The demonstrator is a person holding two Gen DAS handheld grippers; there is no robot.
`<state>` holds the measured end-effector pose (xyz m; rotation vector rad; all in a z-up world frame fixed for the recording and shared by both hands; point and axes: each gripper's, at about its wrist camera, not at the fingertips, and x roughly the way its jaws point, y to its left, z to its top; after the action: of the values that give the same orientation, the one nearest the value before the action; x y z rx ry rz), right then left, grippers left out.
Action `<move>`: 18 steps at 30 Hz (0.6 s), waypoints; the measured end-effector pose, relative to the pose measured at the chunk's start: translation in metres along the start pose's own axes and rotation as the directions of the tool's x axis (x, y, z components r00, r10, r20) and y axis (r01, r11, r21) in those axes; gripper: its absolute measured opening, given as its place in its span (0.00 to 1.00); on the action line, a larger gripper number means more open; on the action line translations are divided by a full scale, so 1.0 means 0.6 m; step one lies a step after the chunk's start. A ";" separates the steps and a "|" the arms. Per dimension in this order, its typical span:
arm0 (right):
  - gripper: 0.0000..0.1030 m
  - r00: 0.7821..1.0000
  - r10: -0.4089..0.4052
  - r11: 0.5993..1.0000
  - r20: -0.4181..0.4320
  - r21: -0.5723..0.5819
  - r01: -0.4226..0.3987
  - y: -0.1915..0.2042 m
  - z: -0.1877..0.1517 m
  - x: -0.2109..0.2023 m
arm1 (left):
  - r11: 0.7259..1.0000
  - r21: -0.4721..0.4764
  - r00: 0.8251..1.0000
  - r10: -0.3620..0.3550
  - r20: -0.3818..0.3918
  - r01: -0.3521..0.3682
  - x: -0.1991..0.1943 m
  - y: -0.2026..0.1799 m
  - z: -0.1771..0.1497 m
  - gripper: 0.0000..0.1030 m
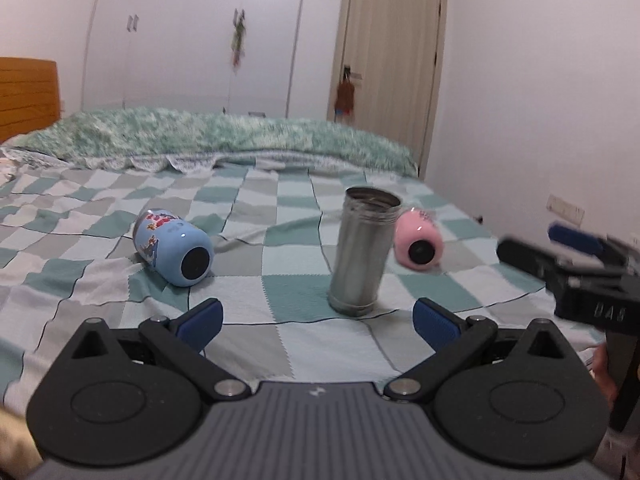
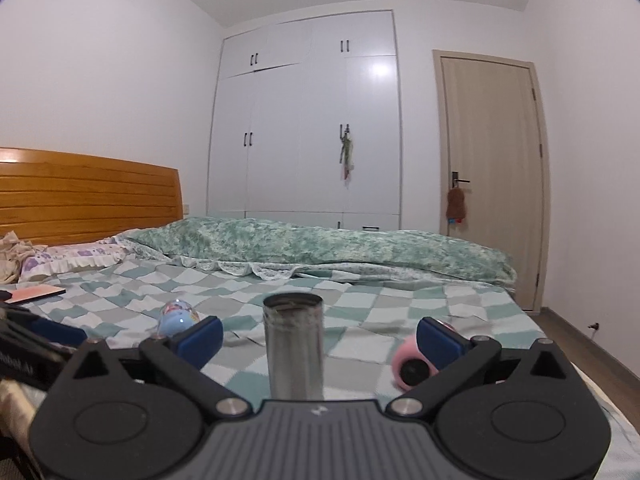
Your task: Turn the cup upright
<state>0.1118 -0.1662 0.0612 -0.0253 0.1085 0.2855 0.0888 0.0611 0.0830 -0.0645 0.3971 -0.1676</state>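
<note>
A steel cup stands upright on the checked bedspread, mouth up; it also shows in the right wrist view. A blue cartoon cup lies on its side to its left, and shows in the right wrist view. A pink cup lies on its side to the right, also seen in the right wrist view. My left gripper is open and empty, just short of the steel cup. My right gripper is open, with the steel cup ahead between its fingers; it appears at the right edge of the left wrist view.
A rolled green duvet lies across the far side of the bed. A wooden headboard and pillow are at the left. A pink notebook lies on the bedspread. White wardrobe and door stand behind.
</note>
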 end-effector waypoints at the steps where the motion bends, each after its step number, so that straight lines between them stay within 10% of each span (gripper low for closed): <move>1: 1.00 1.000 -0.005 1.000 -0.005 -0.002 0.005 -0.004 -0.007 -0.014 | 1.000 0.000 1.000 0.013 0.015 -0.013 -0.010 -0.008 -0.008 1.00; 18: 1.00 0.992 -0.125 0.991 -0.032 -0.041 0.123 -0.040 -0.149 -0.100 | 0.978 0.079 0.961 0.171 0.216 -0.192 -0.019 -0.087 -0.167 1.00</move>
<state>0.0521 -0.2097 -0.0208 -0.0758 0.1351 0.1628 0.0312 0.0090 0.0000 0.0528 0.1833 0.0016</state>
